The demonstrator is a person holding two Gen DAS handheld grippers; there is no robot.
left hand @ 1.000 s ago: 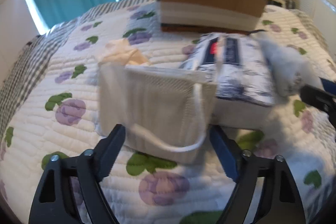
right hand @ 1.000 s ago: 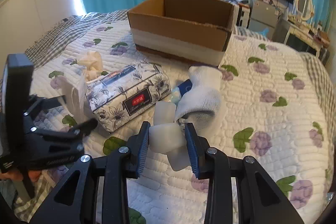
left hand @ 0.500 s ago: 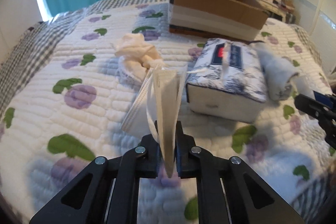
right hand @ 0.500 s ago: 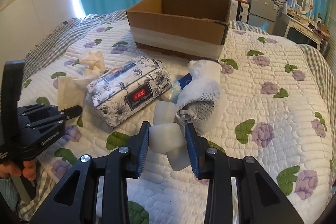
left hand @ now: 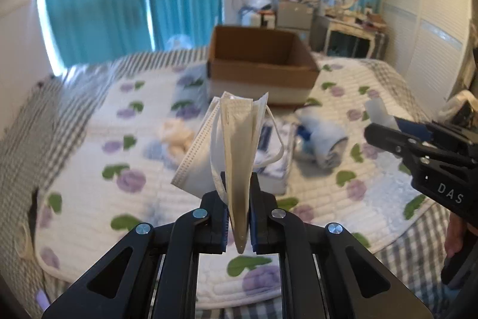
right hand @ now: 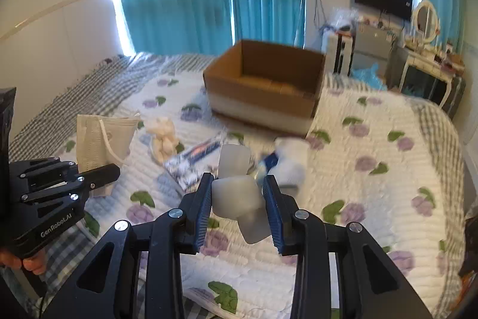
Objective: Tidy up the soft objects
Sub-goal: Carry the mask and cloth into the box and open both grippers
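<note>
The left hand-held gripper [left hand: 238, 205] is pressed together on a folded white face mask [left hand: 236, 139], which hangs clear above the bed [left hand: 388, 97] with its ear loops dangling. The right hand-held gripper [right hand: 239, 199] pinches a pale, translucent soft block [right hand: 236, 193] between its blue pads, also off the quilt. Farther off on the bed lie a cream cloth bundle [right hand: 162, 136], a flowered tissue pack [right hand: 194, 157] and a rolled white sock [right hand: 288, 159]. An open cardboard box [right hand: 263, 85] sits at the far side.
</note>
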